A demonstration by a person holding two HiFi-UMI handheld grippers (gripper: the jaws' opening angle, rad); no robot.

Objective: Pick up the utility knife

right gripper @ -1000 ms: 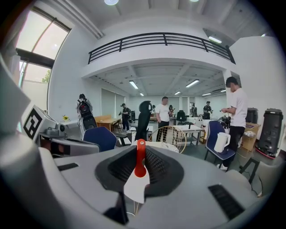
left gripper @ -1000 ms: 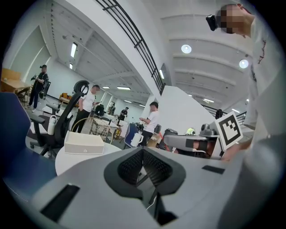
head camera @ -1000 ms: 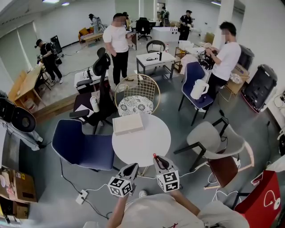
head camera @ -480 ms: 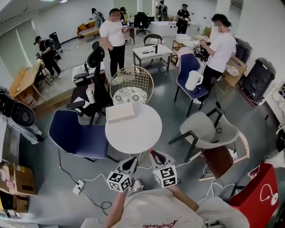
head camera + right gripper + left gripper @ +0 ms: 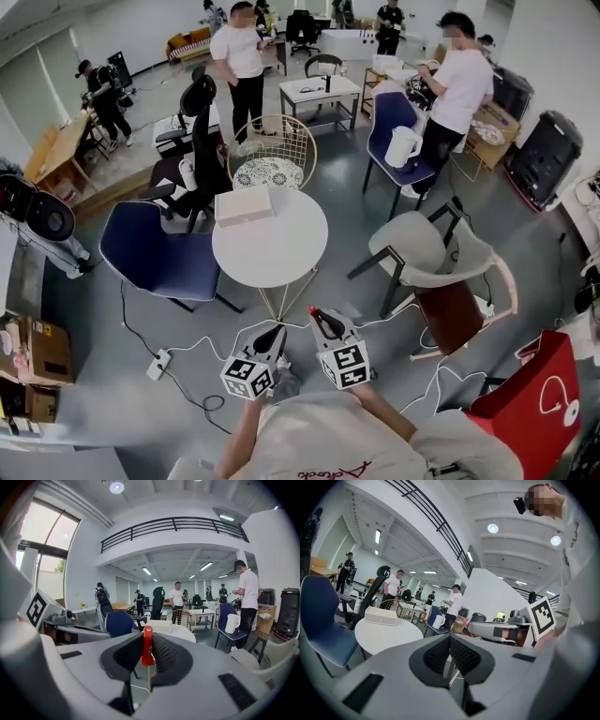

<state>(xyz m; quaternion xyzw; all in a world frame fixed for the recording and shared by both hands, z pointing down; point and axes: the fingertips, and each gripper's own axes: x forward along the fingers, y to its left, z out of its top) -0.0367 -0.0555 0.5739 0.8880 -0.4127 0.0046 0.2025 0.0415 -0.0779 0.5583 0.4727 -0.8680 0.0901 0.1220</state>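
The utility knife (image 5: 147,645), a thin red handle standing on edge, is clamped between the black pads of my right gripper (image 5: 147,652); its rounded end with a small hole sticks up past the pads. In the head view the right gripper (image 5: 316,319) is low in the middle, held over the floor, with a bit of red at its tip. My left gripper (image 5: 274,335) is just to its left, also over the floor. In the left gripper view its pads (image 5: 439,654) meet with nothing between them (image 5: 450,641).
A round white table (image 5: 281,253) with a white box (image 5: 244,204) on it stands ahead. Around it are a blue chair (image 5: 155,258), a grey chair (image 5: 422,253) and a wire chair (image 5: 272,155). Cables (image 5: 192,349) and a power strip (image 5: 157,364) lie on the floor. Several people stand further back.
Both grippers have drawn back from the round table, which now lies farther up the head view. The right gripper still holds the red knife.
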